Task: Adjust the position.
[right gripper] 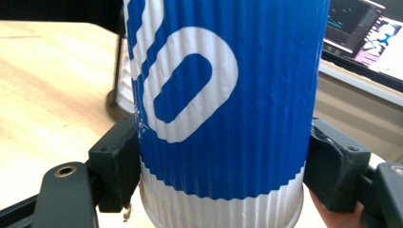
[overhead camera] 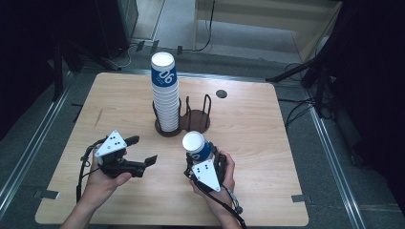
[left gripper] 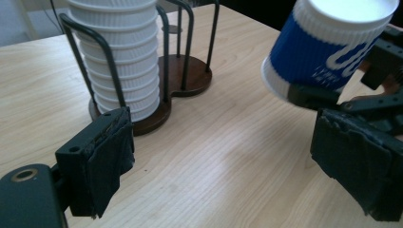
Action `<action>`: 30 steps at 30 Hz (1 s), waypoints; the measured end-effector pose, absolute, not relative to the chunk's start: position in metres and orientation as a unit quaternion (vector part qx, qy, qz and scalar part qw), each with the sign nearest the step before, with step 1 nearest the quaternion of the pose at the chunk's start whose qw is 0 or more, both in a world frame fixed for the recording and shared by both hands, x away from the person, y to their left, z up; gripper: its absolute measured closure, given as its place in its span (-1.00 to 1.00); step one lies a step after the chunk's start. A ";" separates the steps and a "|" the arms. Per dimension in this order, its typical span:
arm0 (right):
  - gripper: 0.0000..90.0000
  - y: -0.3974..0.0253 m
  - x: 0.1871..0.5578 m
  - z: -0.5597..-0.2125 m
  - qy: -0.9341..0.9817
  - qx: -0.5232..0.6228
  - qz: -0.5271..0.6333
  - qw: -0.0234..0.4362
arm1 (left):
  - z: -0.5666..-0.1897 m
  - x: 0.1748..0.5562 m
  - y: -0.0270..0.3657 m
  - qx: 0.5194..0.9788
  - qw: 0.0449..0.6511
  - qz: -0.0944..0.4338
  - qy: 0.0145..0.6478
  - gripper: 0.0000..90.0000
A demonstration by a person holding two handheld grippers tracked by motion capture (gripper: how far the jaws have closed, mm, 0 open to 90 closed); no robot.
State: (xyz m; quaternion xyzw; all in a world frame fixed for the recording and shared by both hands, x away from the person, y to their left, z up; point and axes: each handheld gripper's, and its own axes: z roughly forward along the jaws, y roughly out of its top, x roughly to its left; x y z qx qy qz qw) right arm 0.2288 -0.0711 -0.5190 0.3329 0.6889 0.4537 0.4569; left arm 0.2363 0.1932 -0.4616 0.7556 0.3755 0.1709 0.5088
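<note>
Right gripper (overhead camera: 203, 162) fingers pinching blue cup (overhead camera: 197, 146), upside down, lifted above near-centre of surface (overhead camera: 267, 157). Left gripper (overhead camera: 139, 150) fingers spread, empty. Cup stack (overhead camera: 165, 95) in holder (overhead camera: 184, 123) left bay; right bay empty. Judging: one cup separated, placement pending.

My wooden table (overhead camera: 248, 157) stands on grey carpet (overhead camera: 28, 143) with tape marks (overhead camera: 46, 194). Dark surroundings at both sides. Cables (overhead camera: 205, 33) trail across the lit floor behind. A monitor (right gripper: 366, 33) glows nearby.
</note>
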 end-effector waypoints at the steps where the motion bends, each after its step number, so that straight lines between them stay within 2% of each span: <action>1: -0.49 -0.069 0.228 -0.520 0.692 0.326 0.452 0.459 | -0.461 0.235 0.192 0.756 0.509 0.176 0.373 -0.73; 30: -0.49 -0.021 0.203 -0.546 0.750 0.189 0.404 0.489 | -0.467 0.226 0.157 0.813 0.478 0.124 0.309 -0.64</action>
